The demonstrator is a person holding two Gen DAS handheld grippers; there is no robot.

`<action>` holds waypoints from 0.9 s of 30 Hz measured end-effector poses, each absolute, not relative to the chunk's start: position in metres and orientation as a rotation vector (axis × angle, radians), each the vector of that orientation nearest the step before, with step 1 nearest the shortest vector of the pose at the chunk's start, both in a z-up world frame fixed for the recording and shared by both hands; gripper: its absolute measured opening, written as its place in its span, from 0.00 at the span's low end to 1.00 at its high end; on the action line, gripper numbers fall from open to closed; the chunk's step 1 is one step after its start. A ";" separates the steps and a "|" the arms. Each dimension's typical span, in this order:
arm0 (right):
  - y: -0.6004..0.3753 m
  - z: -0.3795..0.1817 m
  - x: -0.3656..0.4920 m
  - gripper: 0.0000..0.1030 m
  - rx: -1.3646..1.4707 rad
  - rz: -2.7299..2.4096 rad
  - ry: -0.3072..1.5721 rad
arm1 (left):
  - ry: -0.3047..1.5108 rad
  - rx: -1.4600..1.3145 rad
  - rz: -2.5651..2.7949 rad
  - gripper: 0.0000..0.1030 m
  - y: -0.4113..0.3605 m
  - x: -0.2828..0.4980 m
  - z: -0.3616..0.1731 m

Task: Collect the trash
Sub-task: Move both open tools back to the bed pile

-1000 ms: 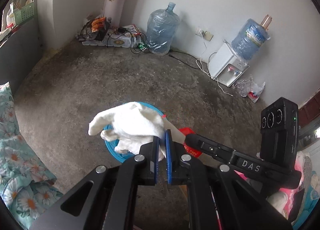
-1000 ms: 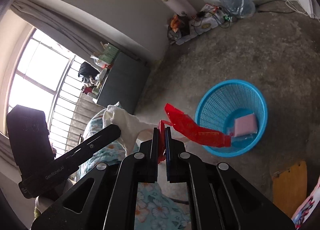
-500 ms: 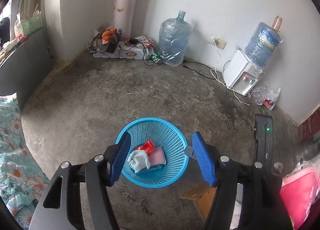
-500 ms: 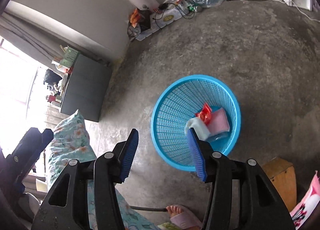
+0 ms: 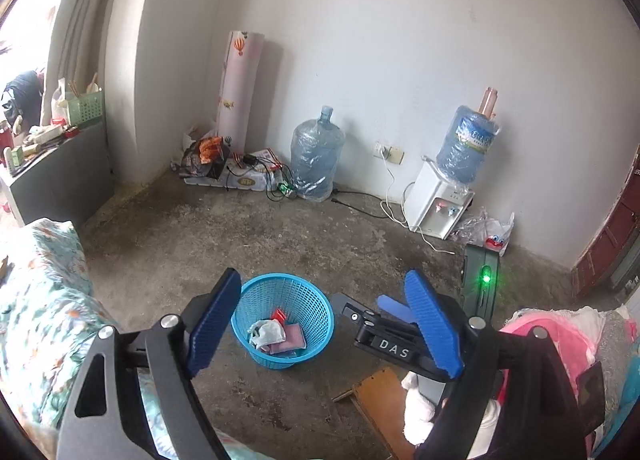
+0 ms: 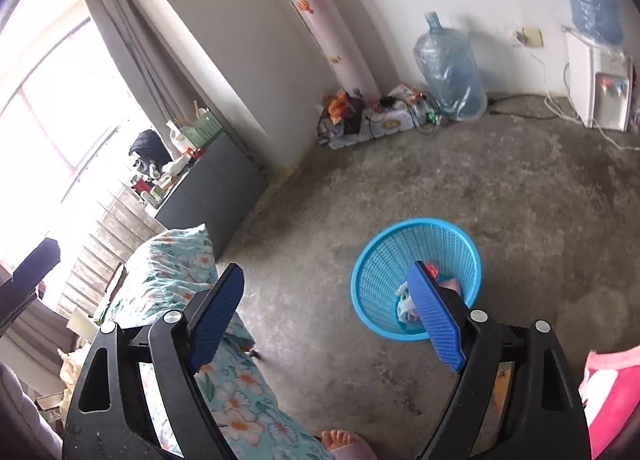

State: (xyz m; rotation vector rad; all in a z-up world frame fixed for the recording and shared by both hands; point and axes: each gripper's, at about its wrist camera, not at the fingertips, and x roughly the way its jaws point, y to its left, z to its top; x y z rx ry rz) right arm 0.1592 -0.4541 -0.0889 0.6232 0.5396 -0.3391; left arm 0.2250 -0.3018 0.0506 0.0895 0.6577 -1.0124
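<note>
Two fisheye views show one blue plastic basket (image 5: 282, 324) with a latticed wall, standing on rough grey concrete floor (image 5: 248, 236). Left-wrist view: the left gripper (image 5: 324, 324) has its ribbed blue pads spread wide with nothing between them, and the basket sits in the gap, nearer the left pad. Inside the basket lie a crumpled white cloth (image 5: 267, 334), a red wrapper (image 5: 279, 315) and a flat pink block (image 5: 289, 341). Just right of the basket, this view alone shows the other tool's black body marked "DAS" and a green lamp. Far beyond the basket, against the white wall, stand a rolled mat (image 5: 240, 92), a clear water jug (image 5: 317, 158) and a white dispenser (image 5: 438, 200) bearing a blue bottle. Right-wrist view: the right gripper (image 6: 328, 320) is likewise spread wide and empty; its right pad overlaps the basket (image 6: 416, 276), partly hiding the contents. Left of the basket, only this view shows a window (image 6: 52, 108), a grey curtain (image 6: 132, 44), a dark cabinet (image 6: 212, 188) and floral bedding (image 6: 176, 260).
</note>
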 end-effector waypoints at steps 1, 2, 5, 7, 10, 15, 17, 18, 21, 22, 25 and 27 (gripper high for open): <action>-0.446 -0.080 0.154 0.87 0.601 -0.331 0.517 | 0.637 0.087 -0.994 0.82 -0.287 0.218 0.056; -0.437 -0.074 0.149 0.92 0.581 -0.315 0.496 | 0.622 0.080 -0.981 0.82 -0.273 0.212 0.060; -0.413 -0.060 0.139 0.92 0.515 -0.274 0.461 | 0.603 0.052 -0.954 0.83 -0.231 0.194 0.065; -0.398 -0.054 0.136 0.92 0.476 -0.249 0.450 | 0.592 0.038 -0.929 0.83 -0.203 0.180 0.067; -0.374 -0.042 0.133 0.92 0.422 -0.201 0.418 | 0.580 0.016 -0.875 0.83 -0.162 0.162 0.066; -0.344 -0.022 0.126 0.92 0.351 -0.079 0.379 | 0.528 -0.015 -0.731 0.83 -0.084 0.133 0.065; -0.335 -0.018 0.125 0.92 0.352 -0.007 0.369 | 0.503 -0.017 -0.663 0.83 -0.053 0.121 0.063; -0.331 -0.017 0.126 0.92 0.355 0.022 0.370 | 0.496 -0.014 -0.631 0.83 -0.039 0.115 0.060; -0.314 -0.012 0.130 0.92 0.356 0.101 0.382 | 0.484 -0.008 -0.554 0.83 -0.001 0.097 0.053; -0.309 -0.012 0.132 0.92 0.356 0.121 0.389 | 0.479 -0.010 -0.536 0.83 0.010 0.092 0.050; -0.288 -0.012 0.140 0.92 0.361 0.191 0.419 | 0.462 -0.022 -0.490 0.83 0.037 0.081 0.044; -0.278 -0.015 0.146 0.92 0.382 0.239 0.449 | 0.458 -0.025 -0.477 0.83 0.045 0.079 0.039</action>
